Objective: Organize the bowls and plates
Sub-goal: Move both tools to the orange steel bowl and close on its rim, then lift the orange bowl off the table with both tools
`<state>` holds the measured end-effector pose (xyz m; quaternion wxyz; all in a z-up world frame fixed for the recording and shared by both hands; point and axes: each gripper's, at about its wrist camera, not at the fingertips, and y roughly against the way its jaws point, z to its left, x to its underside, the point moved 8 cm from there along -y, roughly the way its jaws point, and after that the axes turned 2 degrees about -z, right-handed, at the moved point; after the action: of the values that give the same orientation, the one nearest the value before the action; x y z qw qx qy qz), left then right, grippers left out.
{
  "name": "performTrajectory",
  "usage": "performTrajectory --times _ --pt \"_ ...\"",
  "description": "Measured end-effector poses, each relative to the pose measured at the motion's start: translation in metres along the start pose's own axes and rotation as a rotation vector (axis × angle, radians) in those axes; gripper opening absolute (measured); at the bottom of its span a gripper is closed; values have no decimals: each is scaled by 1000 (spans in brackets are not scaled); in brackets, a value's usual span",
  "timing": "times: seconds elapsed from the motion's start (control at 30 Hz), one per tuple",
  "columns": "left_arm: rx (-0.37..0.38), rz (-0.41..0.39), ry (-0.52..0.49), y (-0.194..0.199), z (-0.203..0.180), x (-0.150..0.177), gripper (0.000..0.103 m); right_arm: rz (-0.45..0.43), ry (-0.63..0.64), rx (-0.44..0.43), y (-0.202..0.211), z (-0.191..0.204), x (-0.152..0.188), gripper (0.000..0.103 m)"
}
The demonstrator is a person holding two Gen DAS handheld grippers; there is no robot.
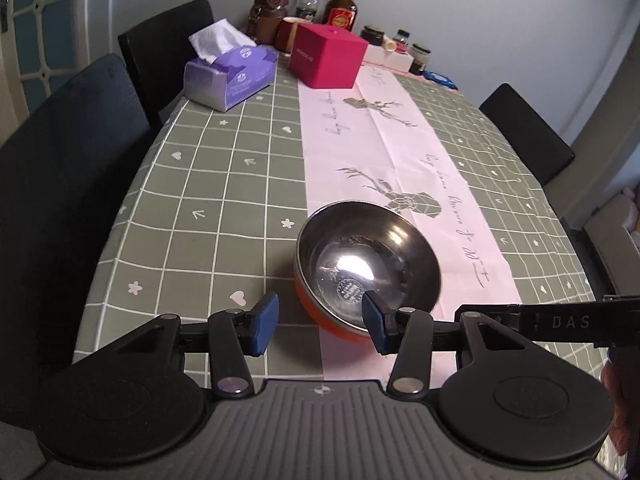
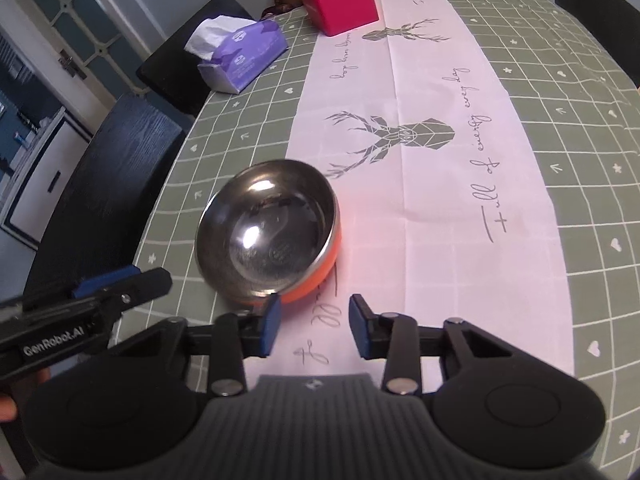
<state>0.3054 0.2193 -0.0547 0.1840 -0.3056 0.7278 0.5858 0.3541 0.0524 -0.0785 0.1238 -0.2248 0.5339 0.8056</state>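
A steel bowl with an orange outside (image 1: 366,264) sits on the table near its front edge, partly on the pink runner; it also shows in the right wrist view (image 2: 268,232). My left gripper (image 1: 320,320) is open, its jaws straddling the bowl's near left rim, the right pad over the bowl. My right gripper (image 2: 314,326) is open and empty, just in front of the bowl's near right side. The left gripper's tip (image 2: 106,280) shows at the bowl's left in the right wrist view. No plates are in view.
A green checked tablecloth (image 1: 208,208) with a pink deer runner (image 2: 440,168) covers the table. A purple tissue box (image 1: 232,76), a red box (image 1: 326,56), bottles and jars (image 1: 342,4) stand at the far end. Dark chairs (image 1: 60,168) line both sides.
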Motion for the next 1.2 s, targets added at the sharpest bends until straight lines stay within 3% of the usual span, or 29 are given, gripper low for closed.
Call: performTrajectory --times 0.2,0.3,0.5,0.67,0.73,0.8,1.2 --pt "-31 3 45 -27 9 -7 52 5 -60 -10 -21 -8 -12 33" --pt "-47 35 29 -38 7 -6 46 18 -80 -7 -30 -11 -15 30" --pt "-68 150 -9 -59 1 0 46 48 -109 -7 -45 -13 -17 27" --pt "-82 192 -9 -72 -1 2 44 73 -126 -9 -52 -12 -16 23" --pt "-78 201 -9 -74 -3 4 31 71 -126 -16 -53 -11 -16 17" --pt "-82 202 -19 -74 -5 5 27 68 -116 -12 -52 -8 -16 15" --pt "-121 247 -69 -52 -13 7 24 70 -99 0 -34 -2 -11 13"
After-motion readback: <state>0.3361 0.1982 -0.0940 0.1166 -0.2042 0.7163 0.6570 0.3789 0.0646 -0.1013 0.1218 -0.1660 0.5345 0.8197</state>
